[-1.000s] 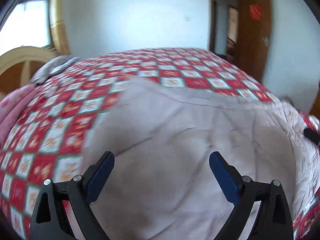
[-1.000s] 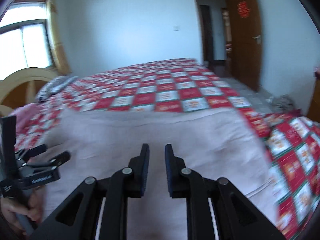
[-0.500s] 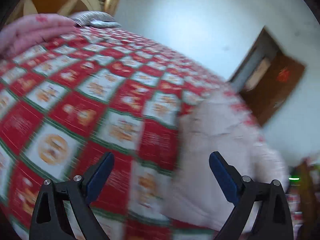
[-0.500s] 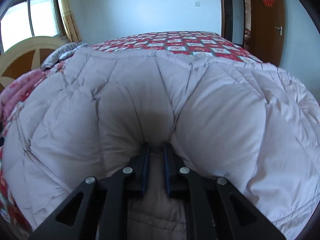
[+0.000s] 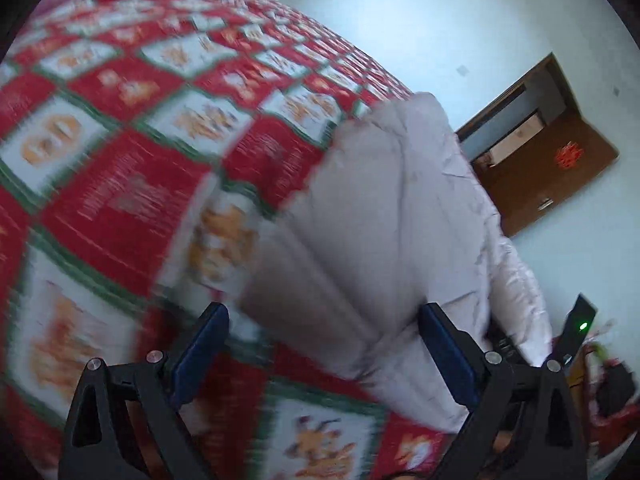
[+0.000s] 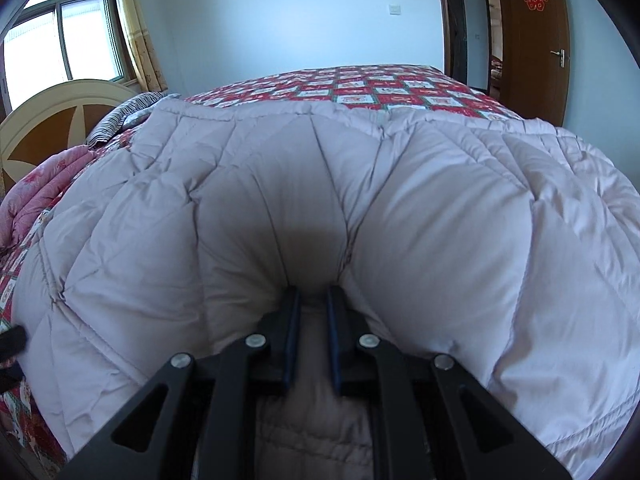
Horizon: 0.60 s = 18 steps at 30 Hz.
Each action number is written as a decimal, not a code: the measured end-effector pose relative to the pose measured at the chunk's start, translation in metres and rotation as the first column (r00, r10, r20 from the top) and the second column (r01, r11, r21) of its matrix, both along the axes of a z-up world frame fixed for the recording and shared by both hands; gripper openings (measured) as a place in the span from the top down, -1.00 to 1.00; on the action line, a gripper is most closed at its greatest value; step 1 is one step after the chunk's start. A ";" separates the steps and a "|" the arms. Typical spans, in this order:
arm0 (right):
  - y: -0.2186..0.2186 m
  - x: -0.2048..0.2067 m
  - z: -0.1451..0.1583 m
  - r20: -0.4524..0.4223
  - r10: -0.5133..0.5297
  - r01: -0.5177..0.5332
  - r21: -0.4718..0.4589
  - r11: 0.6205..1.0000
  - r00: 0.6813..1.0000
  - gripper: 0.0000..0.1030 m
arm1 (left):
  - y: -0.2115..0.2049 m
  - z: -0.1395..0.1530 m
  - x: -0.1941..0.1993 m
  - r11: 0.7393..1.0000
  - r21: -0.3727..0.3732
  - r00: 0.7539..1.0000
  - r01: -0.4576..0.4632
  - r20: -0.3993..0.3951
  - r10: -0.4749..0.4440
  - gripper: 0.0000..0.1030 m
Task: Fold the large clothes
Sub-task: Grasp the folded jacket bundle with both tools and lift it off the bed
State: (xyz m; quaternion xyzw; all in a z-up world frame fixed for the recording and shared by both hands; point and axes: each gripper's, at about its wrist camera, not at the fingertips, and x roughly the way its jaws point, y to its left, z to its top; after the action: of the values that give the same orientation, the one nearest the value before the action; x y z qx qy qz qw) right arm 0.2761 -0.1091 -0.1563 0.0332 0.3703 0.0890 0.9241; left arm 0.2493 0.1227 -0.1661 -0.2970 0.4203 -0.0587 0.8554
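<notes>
The right tongs point(image 6: 312, 312) pinch the padded coat point(image 6: 400, 220) filling the frame's middle on the bed point(image 6: 380, 84), mid-fold; next, the spread left tongs point(image 5: 324, 344) likely must grip its edge.

Sunlit bedroom with pale blue walls point(image 6: 280, 20).
Far left, bright window point(image 6: 60, 40) with yellow curtain point(image 6: 136, 28) above a cream headboard point(image 6: 52, 120); far right, brown door point(image 6: 532, 40); red checked bedspread point(image 6: 380, 88) between.

Puffy quilted coat point(image 6: 440, 208) bulging around right claw point(image 6: 312, 300); bedspread point(image 5: 132, 184) leftward.
</notes>
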 end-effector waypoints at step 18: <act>-0.036 0.014 -0.015 -0.104 0.031 0.007 0.350 0.937 0.994 0.74 | -0.090 0.093 0.039 0.965 0.178 0.877 0.193 0.410 -0.251 0.41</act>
State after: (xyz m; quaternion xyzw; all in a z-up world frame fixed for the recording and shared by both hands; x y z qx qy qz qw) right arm 0.2899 -0.1454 -0.1710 0.1993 0.3979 0.1571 0.8816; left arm 0.2881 0.0323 -0.0732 -0.1694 0.2561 -0.1928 0.9320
